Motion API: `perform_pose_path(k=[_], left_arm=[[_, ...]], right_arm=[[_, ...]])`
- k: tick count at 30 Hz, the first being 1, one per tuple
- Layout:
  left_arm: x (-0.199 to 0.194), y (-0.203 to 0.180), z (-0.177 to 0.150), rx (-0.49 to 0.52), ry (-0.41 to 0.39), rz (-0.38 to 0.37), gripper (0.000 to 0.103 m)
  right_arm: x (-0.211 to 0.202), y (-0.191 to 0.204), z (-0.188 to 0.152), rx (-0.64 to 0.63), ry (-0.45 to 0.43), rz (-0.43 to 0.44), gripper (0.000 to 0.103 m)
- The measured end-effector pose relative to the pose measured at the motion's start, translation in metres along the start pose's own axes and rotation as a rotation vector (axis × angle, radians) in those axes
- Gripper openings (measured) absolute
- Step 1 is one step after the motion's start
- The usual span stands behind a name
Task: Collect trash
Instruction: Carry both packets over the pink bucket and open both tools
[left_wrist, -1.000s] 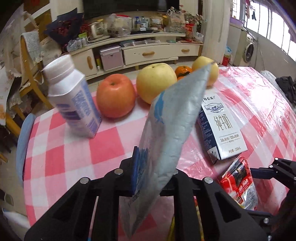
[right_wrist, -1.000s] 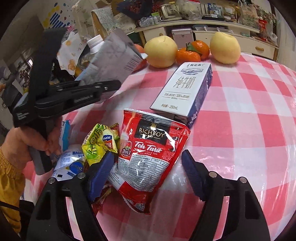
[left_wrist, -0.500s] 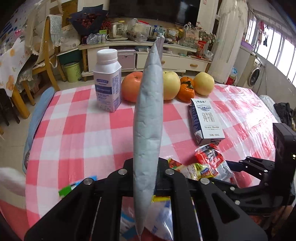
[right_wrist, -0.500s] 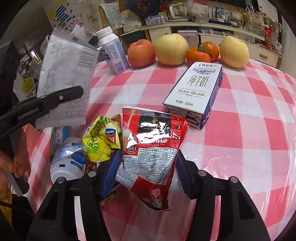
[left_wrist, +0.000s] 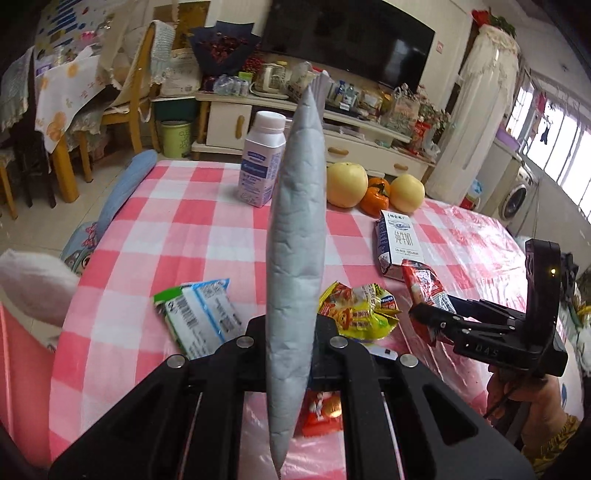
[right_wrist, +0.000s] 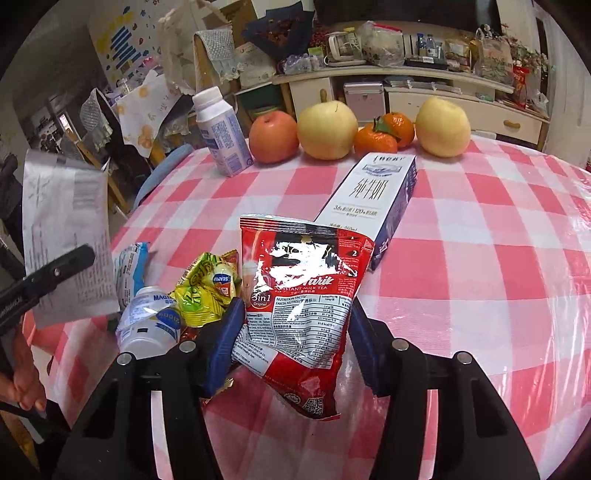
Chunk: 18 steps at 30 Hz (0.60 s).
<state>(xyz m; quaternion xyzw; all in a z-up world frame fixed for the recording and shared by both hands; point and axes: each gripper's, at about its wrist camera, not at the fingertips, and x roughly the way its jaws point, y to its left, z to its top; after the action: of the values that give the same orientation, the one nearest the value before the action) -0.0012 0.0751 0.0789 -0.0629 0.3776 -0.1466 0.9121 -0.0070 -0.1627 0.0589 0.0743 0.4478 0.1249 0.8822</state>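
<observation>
left tool (left_wrist: 290, 332): clenched on flat silver foil pouch (left_wrist: 295, 236), lifted
right tool (right_wrist: 295, 332): jaws just closing around red milk-tea sachet (right_wrist: 306, 295), probably gripped
left on worktop (right_wrist: 480, 258): yellow crumpled wrapper (right_wrist: 207, 291), squashed white bottle (right_wrist: 151, 325)

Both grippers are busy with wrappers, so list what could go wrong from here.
1. The red milk tea packet sits between the right gripper's closing jaws, gripped near its lower end; it could twist or slip.
2. The crushed bottle and yellow wrapper crowd its left finger and may get dragged.
3. The left gripper pinches the tall silver pouch low down, so it could tip.
</observation>
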Motion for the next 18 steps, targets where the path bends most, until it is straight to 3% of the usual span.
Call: perform_pose_path(k=[10,18], left_arm=[[-0.028,0.025,-0.029,-0.084,-0.029,0.044,0.011],[-0.043,0.039,-0.034,-0.102,-0.058,0.058,0.011]], right_arm=[[-0.022,0.008,-0.002,0.008,-0.063,0.000,0.057],[-0.041,0.029,-0.003,-0.029,-0.124,0.002,0.057]])
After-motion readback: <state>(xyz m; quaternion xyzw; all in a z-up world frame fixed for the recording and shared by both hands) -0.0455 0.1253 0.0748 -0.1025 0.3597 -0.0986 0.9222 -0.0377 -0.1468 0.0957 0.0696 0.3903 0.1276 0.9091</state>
